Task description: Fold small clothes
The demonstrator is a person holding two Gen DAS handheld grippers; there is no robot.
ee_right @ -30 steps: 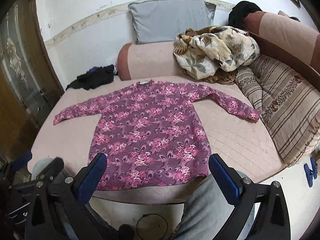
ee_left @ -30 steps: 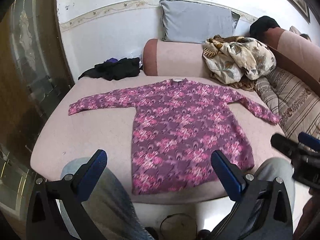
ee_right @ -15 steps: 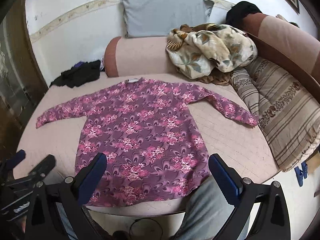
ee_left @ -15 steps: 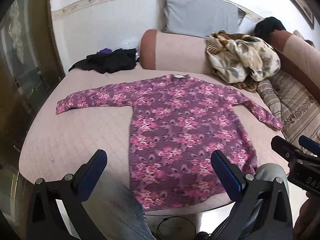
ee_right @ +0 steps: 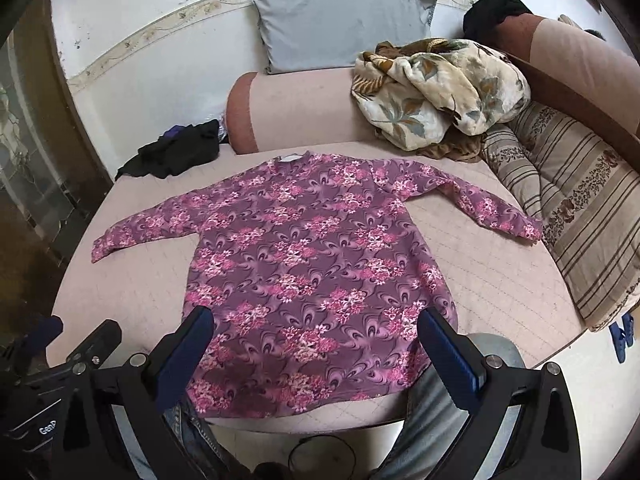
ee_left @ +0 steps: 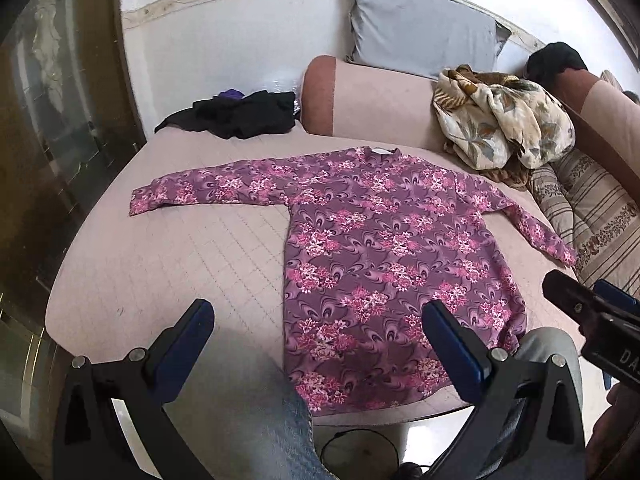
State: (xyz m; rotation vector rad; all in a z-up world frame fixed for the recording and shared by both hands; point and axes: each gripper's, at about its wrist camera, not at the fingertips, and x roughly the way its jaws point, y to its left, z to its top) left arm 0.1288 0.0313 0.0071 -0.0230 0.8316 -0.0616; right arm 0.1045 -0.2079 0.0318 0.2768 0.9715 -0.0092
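Note:
A purple long-sleeved top with pink flowers (ee_left: 384,248) lies flat on the pink bed (ee_left: 192,264), neck to the far side, both sleeves spread out. It also shows in the right wrist view (ee_right: 312,264). My left gripper (ee_left: 316,320) is open and empty, above the hem's left part near the bed's front edge. My right gripper (ee_right: 316,320) is open and empty above the hem's middle. The right gripper also shows at the left wrist view's right edge (ee_left: 592,312), and the left gripper at the right wrist view's lower left (ee_right: 72,352).
A black garment pile (ee_left: 240,114) lies at the bed's far left. A pink bolster (ee_left: 368,100), a grey pillow (ee_left: 420,32) and a crumpled floral blanket (ee_left: 504,120) line the back. Striped cushions (ee_right: 580,208) run along the right. My knees in jeans (ee_right: 456,412) are at the front edge.
Both grippers have moved forward and up over the bed's front edge, so the top sits closer and lower in both views. Both stay open. The top has not moved.

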